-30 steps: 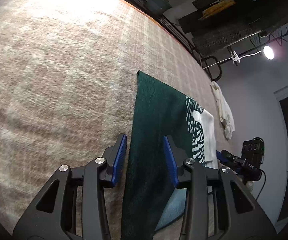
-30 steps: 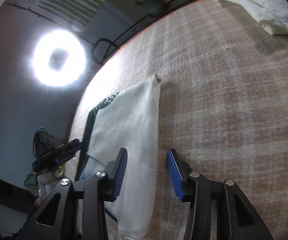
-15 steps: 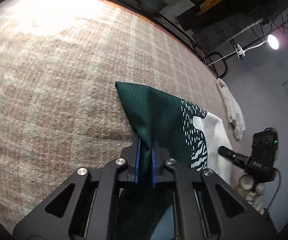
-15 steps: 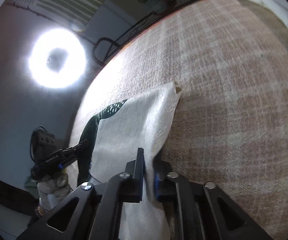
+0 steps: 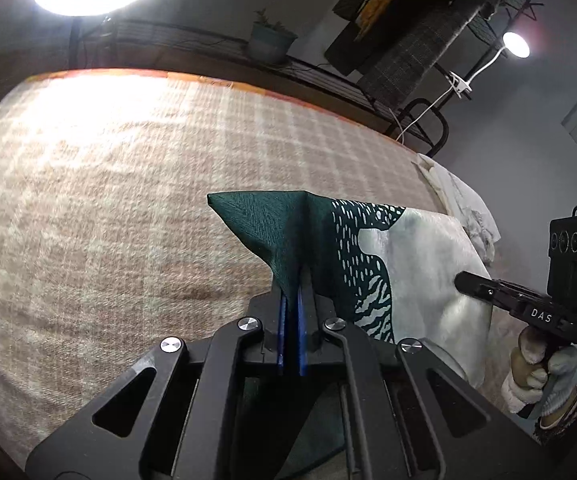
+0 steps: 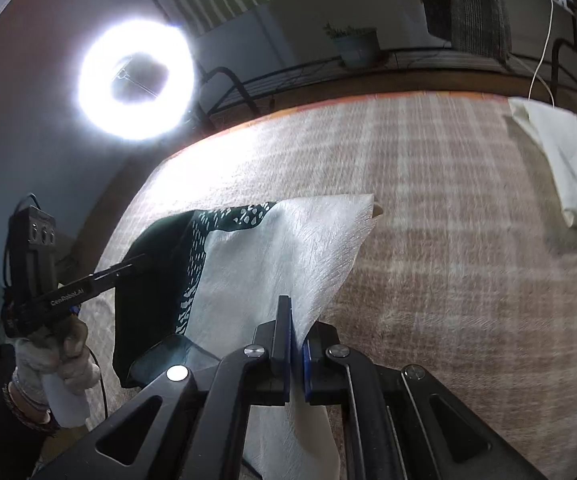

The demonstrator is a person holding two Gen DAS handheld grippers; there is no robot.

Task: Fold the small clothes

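Observation:
A small cloth, dark green at one end (image 5: 284, 236) and white at the other (image 6: 272, 248), with a speckled pattern between, hangs lifted above the plaid blanket (image 5: 128, 184). My left gripper (image 5: 291, 300) is shut on the green edge. My right gripper (image 6: 297, 332) is shut on the white edge. The right gripper also shows in the left wrist view (image 5: 528, 308), and the left gripper shows in the right wrist view (image 6: 68, 296). The cloth sags between the two grips.
A pile of cream cloth (image 6: 568, 168) lies at the blanket's right side, also seen in the left wrist view (image 5: 464, 208). A ring light (image 6: 136, 80), a potted plant (image 5: 270, 42) and a black metal rack (image 5: 368, 92) stand beyond the far edge.
Both grippers closed on the cloth's two edges, then raised it off the blanket. Both views have tilted up, showing more of the room.

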